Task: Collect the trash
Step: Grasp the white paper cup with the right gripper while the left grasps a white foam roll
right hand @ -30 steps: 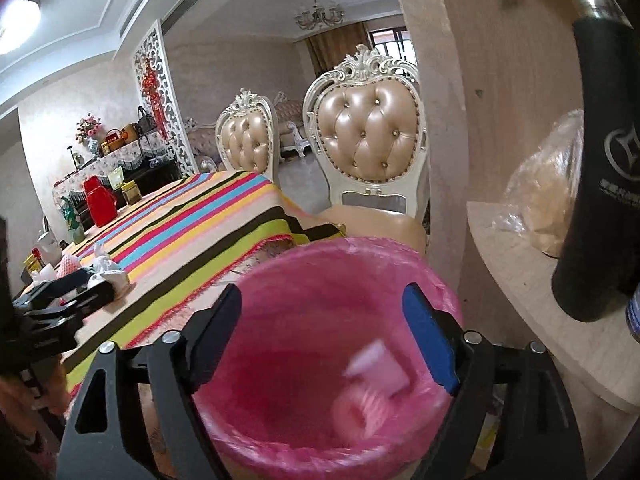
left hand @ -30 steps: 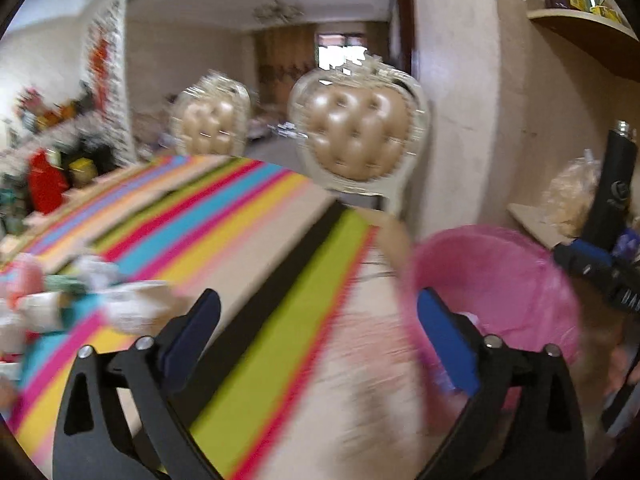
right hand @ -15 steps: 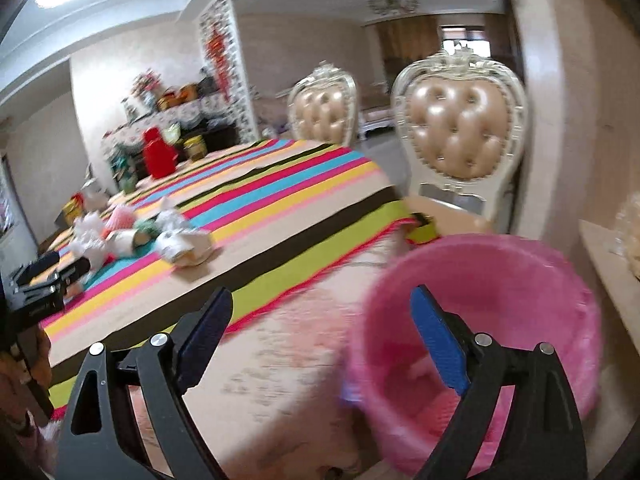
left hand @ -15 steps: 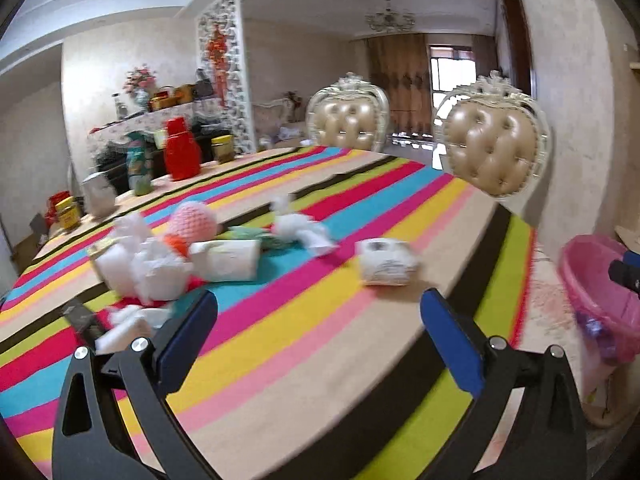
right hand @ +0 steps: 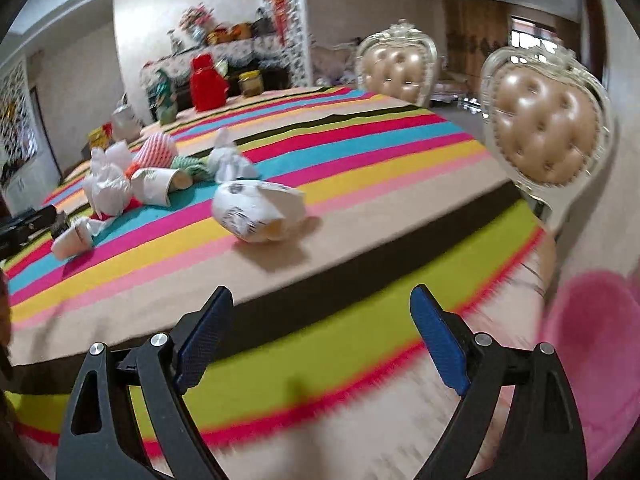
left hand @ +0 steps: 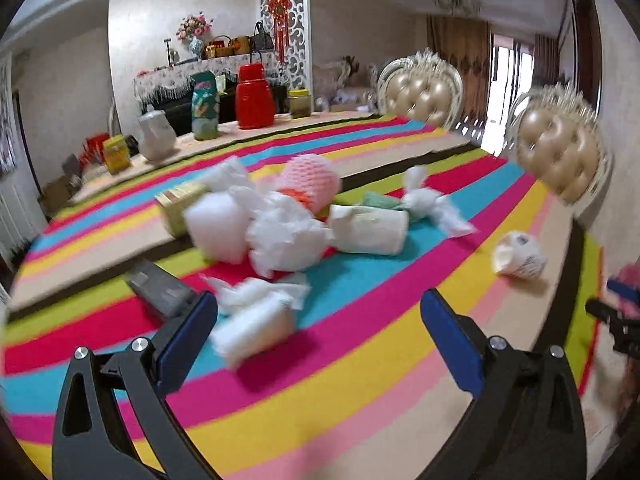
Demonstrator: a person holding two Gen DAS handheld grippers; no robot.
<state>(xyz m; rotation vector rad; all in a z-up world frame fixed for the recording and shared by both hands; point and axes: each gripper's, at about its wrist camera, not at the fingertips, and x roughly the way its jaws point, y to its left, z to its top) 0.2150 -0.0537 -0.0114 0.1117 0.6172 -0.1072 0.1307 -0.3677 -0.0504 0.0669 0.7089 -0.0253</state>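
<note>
Left gripper (left hand: 318, 332): fingers spread wide, nothing held; positioned low over the striped desk (left hand: 360, 380).
Right gripper (right hand: 322, 328): fingers spread wide, nothing held; positioned over the desk edge.
Trash pile (left hand: 288, 220): crumpled tissues, paper cups and a pink foam net are heaped on the desk, ahead of the left fingers.
Nearest item, left: a white paper cup (left hand: 252, 330) is lying on its side just beyond the left finger (left hand: 186, 344), slightly inside the gap.
Crushed cup (right hand: 256, 212): lying alone on the desk, ahead of the right fingers and apart from them.
Pink bin (right hand: 596, 344): seen blurred at the right of the right gripper, beside the desk.
</note>
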